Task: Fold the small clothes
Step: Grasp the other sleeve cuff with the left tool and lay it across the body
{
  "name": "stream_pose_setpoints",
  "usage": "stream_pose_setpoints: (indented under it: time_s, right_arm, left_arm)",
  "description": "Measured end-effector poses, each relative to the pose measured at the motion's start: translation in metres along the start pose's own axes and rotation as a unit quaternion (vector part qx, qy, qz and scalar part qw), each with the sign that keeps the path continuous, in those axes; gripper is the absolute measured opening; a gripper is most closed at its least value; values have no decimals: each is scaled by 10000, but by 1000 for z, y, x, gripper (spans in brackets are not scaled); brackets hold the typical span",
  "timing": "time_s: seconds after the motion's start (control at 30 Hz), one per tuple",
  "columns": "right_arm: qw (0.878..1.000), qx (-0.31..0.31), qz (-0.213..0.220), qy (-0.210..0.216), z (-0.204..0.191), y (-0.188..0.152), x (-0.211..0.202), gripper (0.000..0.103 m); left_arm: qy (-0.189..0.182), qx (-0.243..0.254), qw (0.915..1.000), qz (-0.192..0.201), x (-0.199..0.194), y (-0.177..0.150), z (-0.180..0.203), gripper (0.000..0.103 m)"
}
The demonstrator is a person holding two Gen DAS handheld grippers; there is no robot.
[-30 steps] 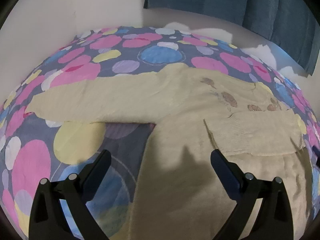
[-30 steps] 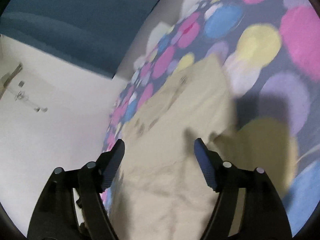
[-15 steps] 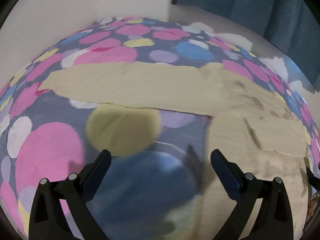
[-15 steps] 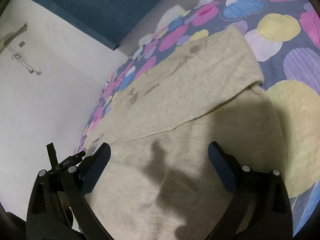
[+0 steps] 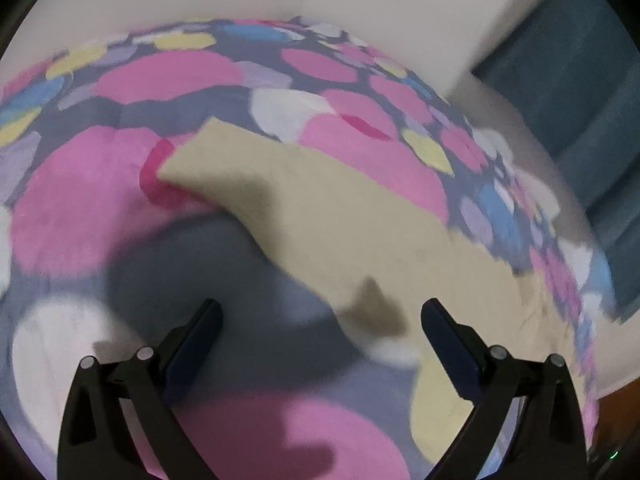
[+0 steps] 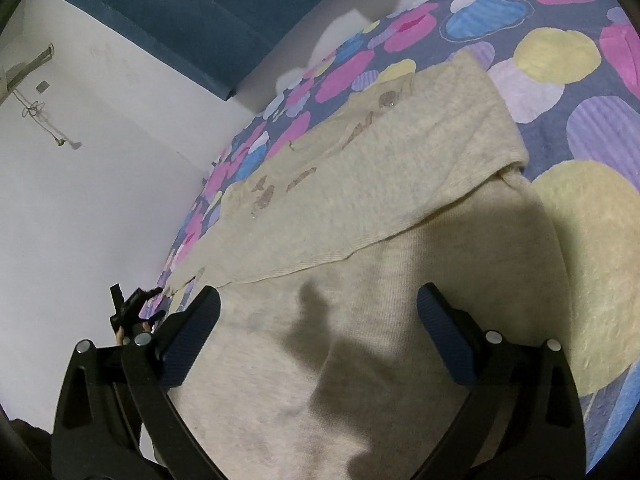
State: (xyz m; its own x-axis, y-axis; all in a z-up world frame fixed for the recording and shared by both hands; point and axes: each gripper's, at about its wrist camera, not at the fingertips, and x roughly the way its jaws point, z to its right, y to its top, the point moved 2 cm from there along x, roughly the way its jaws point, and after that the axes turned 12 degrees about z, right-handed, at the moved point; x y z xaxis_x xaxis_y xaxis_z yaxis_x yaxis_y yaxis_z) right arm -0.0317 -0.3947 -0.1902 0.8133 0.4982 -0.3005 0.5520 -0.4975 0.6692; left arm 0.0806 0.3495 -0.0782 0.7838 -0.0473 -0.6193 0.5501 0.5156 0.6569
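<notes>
A cream knit sweater [image 6: 360, 264] lies flat on a bedspread of coloured spots [image 6: 592, 128]. One sleeve [image 6: 400, 168] is folded across its chest, over brown sequin patches. In the left wrist view the other sleeve [image 5: 304, 216] stretches out flat, its cuff at the far left. My left gripper [image 5: 320, 320] is open and empty, just above the bedspread at this sleeve's near edge. My right gripper [image 6: 318, 316] is open and empty above the sweater's body.
A white wall [image 6: 100, 184] runs along the bed's far side, and a blue curtain [image 6: 192, 12] hangs behind. A small black object [image 6: 128, 308] sits at the bed's edge by my right gripper's left finger.
My left gripper has swung left along the outstretched sleeve towards its cuff; the view is blurred. My right gripper has opened wide and drawn back over the sweater's body.
</notes>
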Motion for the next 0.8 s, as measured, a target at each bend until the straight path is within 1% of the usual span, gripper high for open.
stream_pose_setpoints:
  time_s: [0.1,0.17,0.2,0.27,0.37,0.4,0.43,0.47,0.5,0.57,0.6,0.63,0.67,0.7,0.8]
  right_arm:
    - [10000,-4,4,-22,1,0,1,99]
    - [10000,1,15,-28,1,0,1,99]
    - [10000,5,13,-34,1,0,2,99]
    - [10000,-5,16,-59,1,0,2,99]
    - [10000,-10,28,-68,1,0,2,99]
    - [10000,4,31,-69,1,0,2,99]
    - [10000,2,37,-64,2,1,2,99]
    - [10000,0,47,-63,2,1,2,99]
    - [10000,1,45,-67,2,1,2,99]
    - [10000,-1,41,-70,2,1,3,99]
    - [10000,3,42,-72,3,1,3,99]
    - [10000,-1,44,-64,4,2,2,99]
    - [10000,0,49,-62,4,2,2,99]
    - [10000,7,51,-65,4,2,2,99]
    - [9999,20,71,-75,4,2,1,99]
  left_arm:
    - [-537,-327,9980,-3,10,16,-15,99]
    - [-738,-695,9948,18,15,28,-25,99]
    - [-856,-940,9919,28,18,33,-32,99]
    - [-904,-1159,9891,58,22,43,-38,98]
    - [-760,-1201,9898,34,27,50,-35,98]
    - [-706,-1206,9902,47,28,51,-37,91]
    - [-614,-1202,9908,55,28,52,-38,65]
    - [-515,-1206,9914,19,30,51,-39,53]
    - [-466,-1268,9908,-78,33,50,-42,45]
    - [-360,-1224,9918,-47,34,49,-43,36]
    - [-254,-1127,9933,-30,34,50,-43,25]
    - [-68,-928,9957,5,33,50,-41,14]
    - [123,-728,9973,59,31,50,-37,8]
    - [214,-629,9977,120,30,51,-36,6]
    - [404,-321,9977,430,13,57,-21,5]
